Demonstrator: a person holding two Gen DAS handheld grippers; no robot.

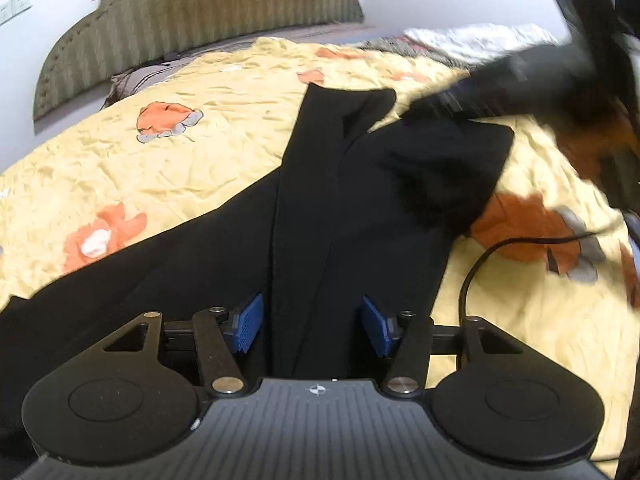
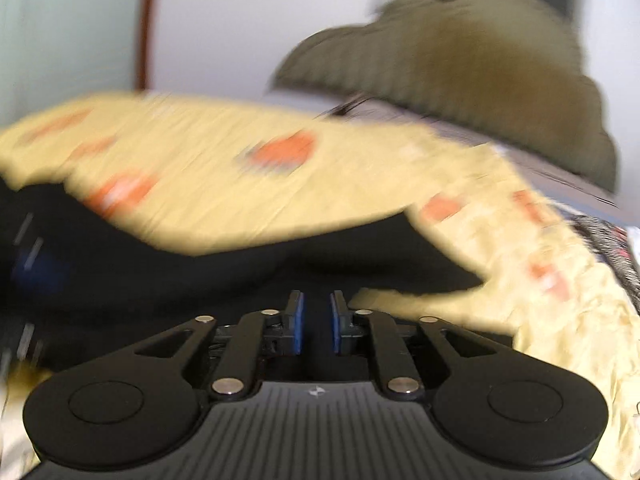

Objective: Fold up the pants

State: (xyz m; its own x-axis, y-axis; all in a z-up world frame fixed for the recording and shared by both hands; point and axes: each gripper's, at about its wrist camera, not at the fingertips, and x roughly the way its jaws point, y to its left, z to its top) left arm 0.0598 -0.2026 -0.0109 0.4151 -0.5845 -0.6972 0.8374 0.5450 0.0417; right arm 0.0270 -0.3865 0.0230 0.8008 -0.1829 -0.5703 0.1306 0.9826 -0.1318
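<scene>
Two grippers: left gripper (image 1: 312,326) wide over black pants (image 1: 320,200); right gripper (image 2: 317,322) narrow, pants beneath.

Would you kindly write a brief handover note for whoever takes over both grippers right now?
Left gripper: open, blue pads either side of a fold of the black pants, not clamped.
Right gripper: pads nearly closed with a narrow gap; dark fabric sits around them, but the view is motion-blurred, so a grasp cannot be confirmed.
Pants: on the yellow flowered bedspread, legs laid together lengthwise; the far end is already turned over.
A black cable lies on the bedspread to the right.
Left to do: finish and flatten the fold.
</scene>
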